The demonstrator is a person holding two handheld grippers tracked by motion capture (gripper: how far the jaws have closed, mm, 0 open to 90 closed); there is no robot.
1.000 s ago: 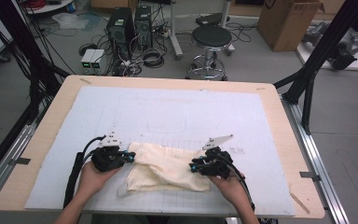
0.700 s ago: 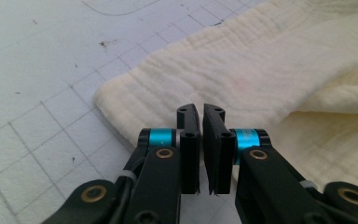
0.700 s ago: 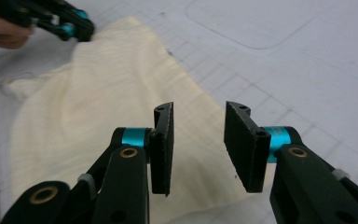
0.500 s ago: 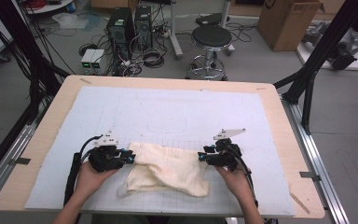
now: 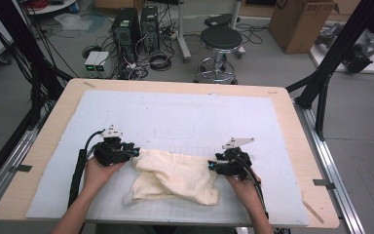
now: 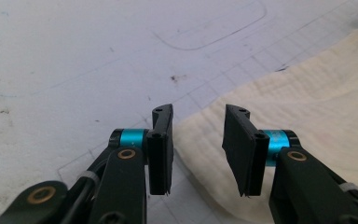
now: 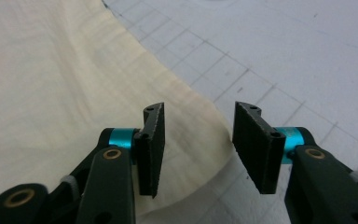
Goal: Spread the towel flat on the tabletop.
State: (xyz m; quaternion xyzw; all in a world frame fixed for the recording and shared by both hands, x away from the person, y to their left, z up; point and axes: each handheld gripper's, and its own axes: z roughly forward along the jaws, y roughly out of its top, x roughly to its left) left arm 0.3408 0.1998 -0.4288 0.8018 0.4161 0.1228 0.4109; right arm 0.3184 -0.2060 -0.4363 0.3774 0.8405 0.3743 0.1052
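Two grippers sit low in the high view, one at each end of a cream cloth [image 5: 175,176] that lies rumpled on the white gridded mat [image 5: 185,112], lower centre of the frame. We note the left gripper [image 5: 135,152] at the cloth's upper left corner and the right gripper [image 5: 209,166] at its right edge, each backed by a hand entering from the bottom.

Left gripper view: we see both black jaws parted, having just been opening, with nothing pinched between them. The cloth [image 6: 307,102] spreads across the right and lower right of that frame, and its edge runs under the gap between the jaws. Bare mat [image 6: 74,56] fills the upper left, with a faint drawn outline near the top.

Right gripper view: jaws likewise released and just been opening, pads clear of the fabric. The cloth [image 7: 51,79] covers the left of that frame, its curved edge passing beneath the gap; gridded mat [image 7: 284,51] takes the upper right.

Beyond the table [image 5: 44,141], at the top of the high view, we log a black stool [image 5: 220,41] and a cardboard box [image 5: 299,22].
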